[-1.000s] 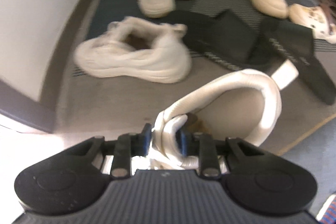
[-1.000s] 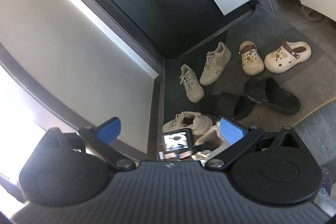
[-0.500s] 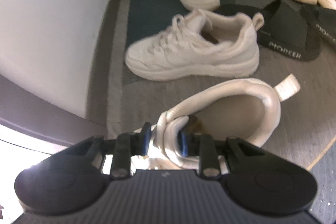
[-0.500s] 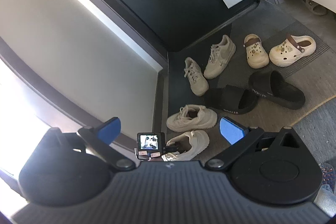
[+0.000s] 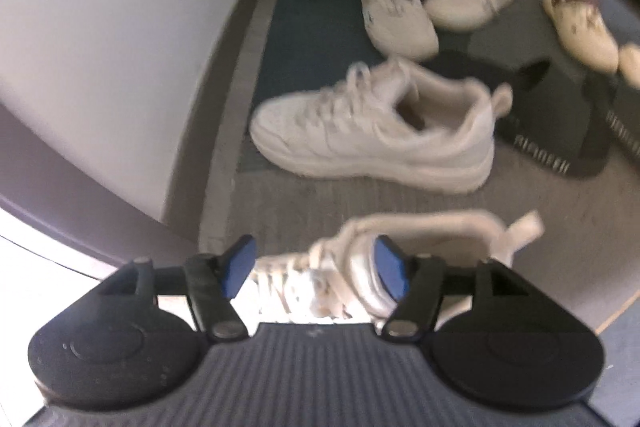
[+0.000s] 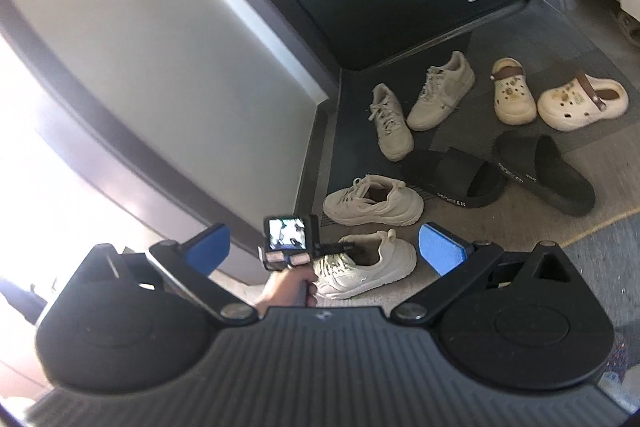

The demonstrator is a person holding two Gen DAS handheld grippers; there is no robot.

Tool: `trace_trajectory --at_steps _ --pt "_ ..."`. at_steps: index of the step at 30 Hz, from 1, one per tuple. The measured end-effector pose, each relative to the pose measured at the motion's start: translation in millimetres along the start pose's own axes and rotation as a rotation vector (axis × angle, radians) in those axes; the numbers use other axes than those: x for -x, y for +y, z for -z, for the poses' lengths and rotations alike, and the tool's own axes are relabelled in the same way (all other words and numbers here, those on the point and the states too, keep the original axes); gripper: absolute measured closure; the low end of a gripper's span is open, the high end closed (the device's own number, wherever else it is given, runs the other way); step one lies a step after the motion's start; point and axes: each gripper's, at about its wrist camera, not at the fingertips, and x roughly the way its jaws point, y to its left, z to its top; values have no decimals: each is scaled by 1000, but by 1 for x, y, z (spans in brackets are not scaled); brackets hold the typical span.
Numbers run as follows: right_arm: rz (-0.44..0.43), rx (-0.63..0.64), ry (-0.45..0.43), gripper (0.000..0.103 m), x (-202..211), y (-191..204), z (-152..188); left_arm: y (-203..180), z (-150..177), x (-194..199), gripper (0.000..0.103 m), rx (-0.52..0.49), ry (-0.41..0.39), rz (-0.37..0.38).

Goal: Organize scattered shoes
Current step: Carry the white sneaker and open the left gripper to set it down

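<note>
Left gripper: the left gripper (image 5: 316,269) hangs over the tongue and collar of the near chunky white lace-up sneaker (image 5: 404,255); its blue-padded fingers (image 5: 239,261) have just been opening and now stand apart, the sneaker between them. Whether the right-hand pad touches the tongue cannot be told through the blur. From the right wrist view a hand (image 6: 286,289) holds this gripper (image 6: 340,249) over the shoe.
Right gripper: the right gripper (image 6: 324,247) is held higher and back, its fingers (image 6: 442,247) spread wide with nothing between them.
Near sneaker: it sits upright on the grey floor mat (image 6: 520,39), toe toward the white wall panel (image 6: 132,27), heel tab toward the open floor.
Matching sneaker: the second chunky white lace-up sneaker (image 6: 374,201) lies just beyond and parallel to it, toe the same way, a narrow strip of mat between the two.
Beige low sneakers: a pair of flat beige lace-up sneakers (image 6: 392,123) stands farther back by the dark door, toes angled together.
Black slides: two black rubber slides with white lettering (image 6: 456,179) lie right of the matching sneaker, splayed apart.
Cream clogs: two cream clogs with brown straps and charms (image 6: 514,93) sit at the far right, heels close together.
</note>
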Motion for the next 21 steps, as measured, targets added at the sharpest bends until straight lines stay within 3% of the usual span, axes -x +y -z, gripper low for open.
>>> trace_trajectory --at_steps 4,11,14,19,21 --pt "-45 94 -13 0 0 19 8 26 -26 80 26 133 -71 19" --pt "-19 181 32 0 -17 37 14 39 -51 205 13 21 -231 -27" --pt "-15 197 43 0 -24 43 15 60 -44 280 0 37 -315 41" --pt "-20 178 59 0 -38 50 6 76 -21 333 0 67 -346 104" --pt "5 233 99 0 -52 59 0 85 -7 347 0 98 -355 131"
